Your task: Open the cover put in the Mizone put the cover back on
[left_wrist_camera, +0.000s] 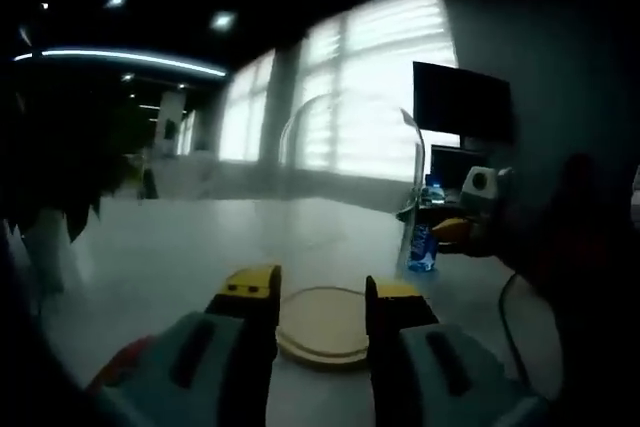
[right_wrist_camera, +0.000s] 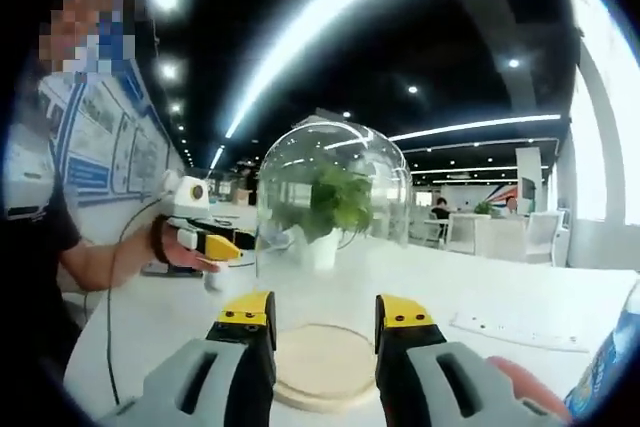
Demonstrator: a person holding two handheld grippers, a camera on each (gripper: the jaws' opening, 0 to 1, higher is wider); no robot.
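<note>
The white surface carries a tall clear glass cover upright on its round wooden base, at frame centre in the right gripper view, straight ahead of the right hand-held gripper, whose jaws stand apart and empty. The left hand-held gripper, likewise open, faces the cover too. The Mizone bottle stands upright at centre right in the left gripper view, beside the cover.
</note>
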